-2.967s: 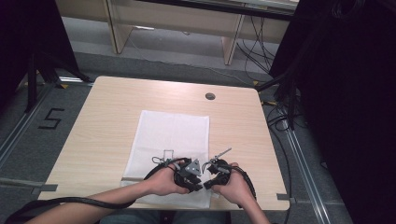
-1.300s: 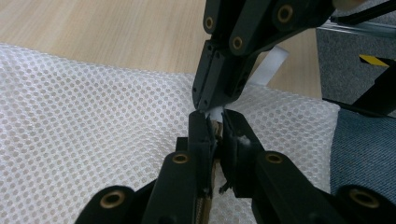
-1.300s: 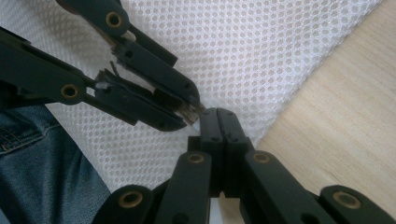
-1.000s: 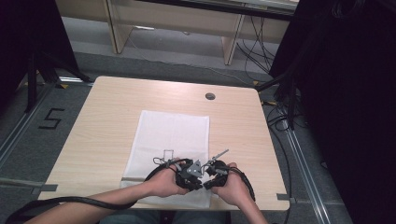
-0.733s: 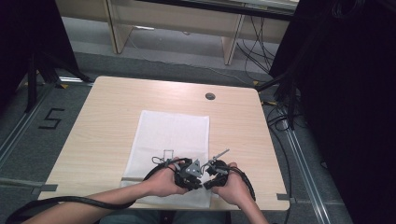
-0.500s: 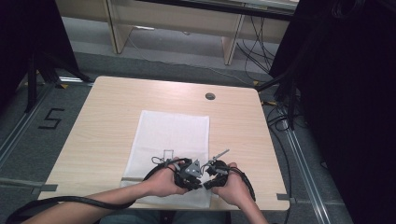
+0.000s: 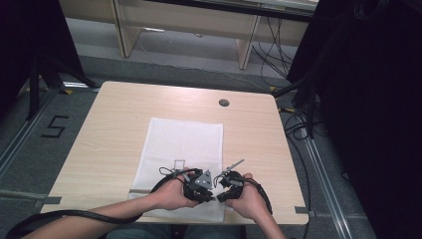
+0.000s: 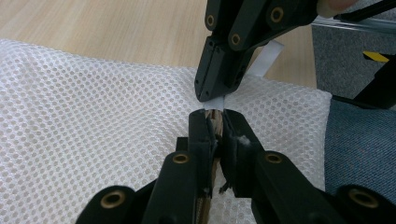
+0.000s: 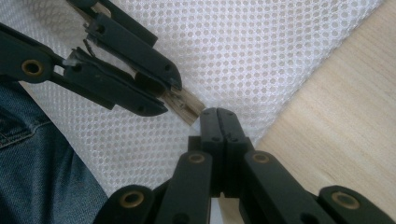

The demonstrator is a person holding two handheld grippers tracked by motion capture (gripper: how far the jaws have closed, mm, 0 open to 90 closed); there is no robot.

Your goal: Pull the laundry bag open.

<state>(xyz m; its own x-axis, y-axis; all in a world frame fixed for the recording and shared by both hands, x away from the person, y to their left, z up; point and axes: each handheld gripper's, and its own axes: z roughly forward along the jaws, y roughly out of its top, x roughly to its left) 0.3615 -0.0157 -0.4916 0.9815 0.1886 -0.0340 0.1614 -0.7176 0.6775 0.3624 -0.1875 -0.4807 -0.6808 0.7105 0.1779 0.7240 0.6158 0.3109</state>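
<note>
A white mesh cloth (image 7: 184, 139) lies flat on the wooden table (image 7: 114, 124), with its near edge at the table's front. Both grippers meet tip to tip over the cloth's near right corner. My left gripper (image 8: 215, 116) is shut on a small wooden piece (image 9: 184, 105) whose end sticks out of its jaws. My right gripper (image 9: 218, 112) is shut, and in the left gripper view a white strip (image 8: 267, 59) runs through its jaws above the mesh (image 8: 93, 121). In the high view the left gripper (image 7: 199, 188) and right gripper (image 7: 224, 188) sit side by side in the person's hands.
A round cable hole (image 7: 224, 102) sits at the table's far right. Black cables (image 7: 64, 216) trail off the front edge. Denim-clad legs (image 9: 32, 168) are below the cloth's hanging edge. Grey carpet and dark equipment surround the table.
</note>
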